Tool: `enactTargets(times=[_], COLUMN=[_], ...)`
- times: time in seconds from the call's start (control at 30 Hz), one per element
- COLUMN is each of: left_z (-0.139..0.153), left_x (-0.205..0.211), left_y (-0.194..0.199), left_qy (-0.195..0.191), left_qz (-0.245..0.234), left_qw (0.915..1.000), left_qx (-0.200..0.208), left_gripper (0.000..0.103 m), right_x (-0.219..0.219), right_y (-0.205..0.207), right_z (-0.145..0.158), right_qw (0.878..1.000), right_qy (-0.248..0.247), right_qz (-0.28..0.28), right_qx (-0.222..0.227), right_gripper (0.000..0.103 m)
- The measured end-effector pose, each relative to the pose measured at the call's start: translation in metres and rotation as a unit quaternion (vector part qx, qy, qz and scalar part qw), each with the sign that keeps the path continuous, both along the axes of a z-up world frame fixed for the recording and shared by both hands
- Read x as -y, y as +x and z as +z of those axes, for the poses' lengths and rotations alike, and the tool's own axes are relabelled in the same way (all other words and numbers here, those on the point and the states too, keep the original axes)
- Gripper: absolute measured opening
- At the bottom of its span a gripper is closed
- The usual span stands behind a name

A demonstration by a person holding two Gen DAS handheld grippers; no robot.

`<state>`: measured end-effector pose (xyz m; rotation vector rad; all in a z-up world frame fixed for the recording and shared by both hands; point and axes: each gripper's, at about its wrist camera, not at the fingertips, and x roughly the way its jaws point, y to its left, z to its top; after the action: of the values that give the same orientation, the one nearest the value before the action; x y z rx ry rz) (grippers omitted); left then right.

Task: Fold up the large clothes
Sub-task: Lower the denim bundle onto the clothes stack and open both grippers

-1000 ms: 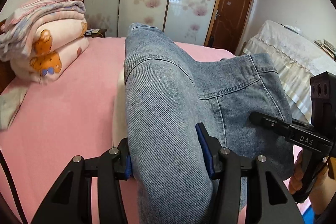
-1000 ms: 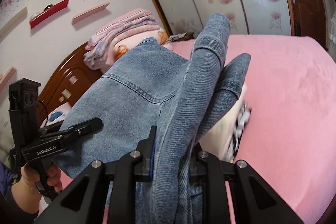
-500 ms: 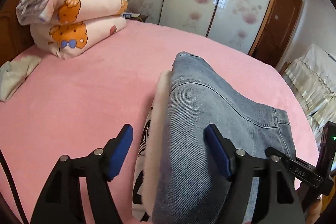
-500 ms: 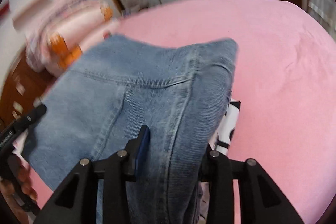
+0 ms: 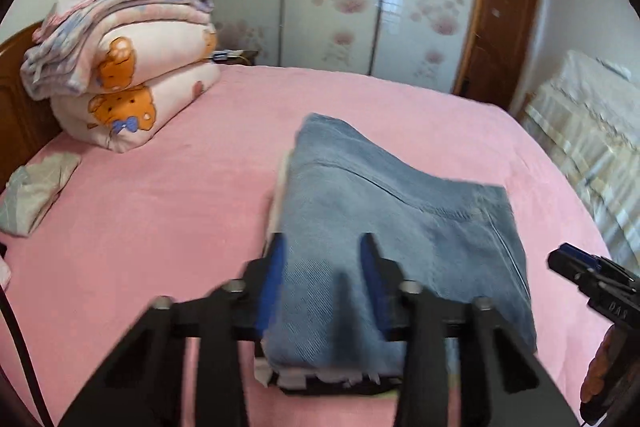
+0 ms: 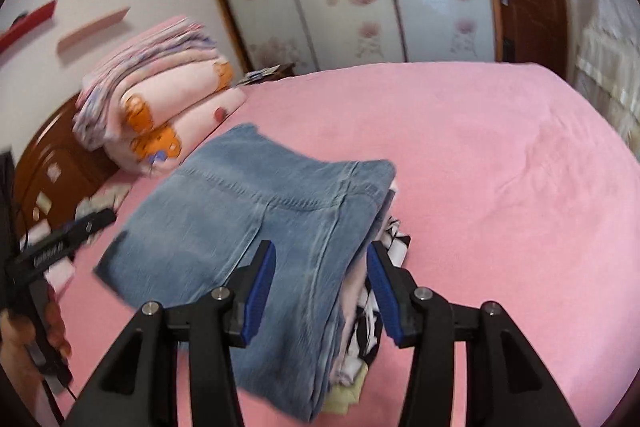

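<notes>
honestly a lot is hard to read here: the black two-finger left gripper with blue pads [image 5: 322, 275] is smeared by motion blur, jaws closing, so I can't tell if its pads actually touch the folded blue denim jeans [image 5: 384, 227] between them. The black-and-white patterned garments [image 6: 382, 307] under the jeans only peek out beside the right gripper [image 6: 320, 291], mostly covered. The hand [image 6: 28, 339] beyond is cut off by the edge

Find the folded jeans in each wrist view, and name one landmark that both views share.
Left wrist view: jeans lie centre, slightly right, on the pink bed.
Right wrist view: jeans lie centre-left, on other folded clothes.
Shared landmark: the stack of bear-print quilts by the headboard.
</notes>
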<state>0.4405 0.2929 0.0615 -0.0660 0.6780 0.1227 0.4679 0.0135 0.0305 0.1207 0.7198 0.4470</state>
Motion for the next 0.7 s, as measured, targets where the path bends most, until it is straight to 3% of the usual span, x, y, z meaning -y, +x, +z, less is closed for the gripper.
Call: enactTargets(times=[0.13, 0.17, 0.23, 0.3, 0.37, 0.47, 0.7], left_z=[-0.014, -0.022, -0.026, -0.027, -0.029, -0.030, -0.023], left_x=[0.021, 0.024, 0.025, 0.020, 0.016, 0.018, 0.020], left_y=[-0.006, -0.005, -0.005, -0.006, -0.006, -0.009, -0.019], left_qy=[0.050, 0.075, 0.088, 0.080, 0.067, 0.071, 0.050], left_qz=[-0.019, -0.013, -0.009, -0.004, -0.004, -0.002, 0.010], left_qw=[0.9982, 0.9963, 0.9952, 0.9957, 0.9966, 0.9964, 0.9975], left_qx=[-0.026, -0.039, -0.043, -0.046, -0.049, -0.046, -0.049], left_gripper=[0.026, 0.025, 0.025, 0.025, 0.025, 0.026, 0.029], right_x=[-0.019, -0.022, -0.025, -0.024, -0.017, -0.009, -0.007], right_y=[-0.024, -0.027, -0.028, -0.021, -0.017, -0.017, -0.023], right_z=[-0.013, -0.018, -0.035, -0.054, -0.063, -0.064, -0.053], right_qw=[0.999, 0.999, 0.998, 0.996, 0.996, 0.996, 0.995], right_qy=[-0.023, -0.031, -0.055, -0.070, -0.051, -0.038, -0.061], right_qz=[0.035, 0.039, 0.034, 0.021, 0.017, 0.012, 0.006], right_qx=[-0.004, -0.008, -0.028, -0.056, -0.069, -0.075, -0.085], right_gripper=[0.047, 0.044, 0.039, 0.036, 0.036, 0.036, 0.036])
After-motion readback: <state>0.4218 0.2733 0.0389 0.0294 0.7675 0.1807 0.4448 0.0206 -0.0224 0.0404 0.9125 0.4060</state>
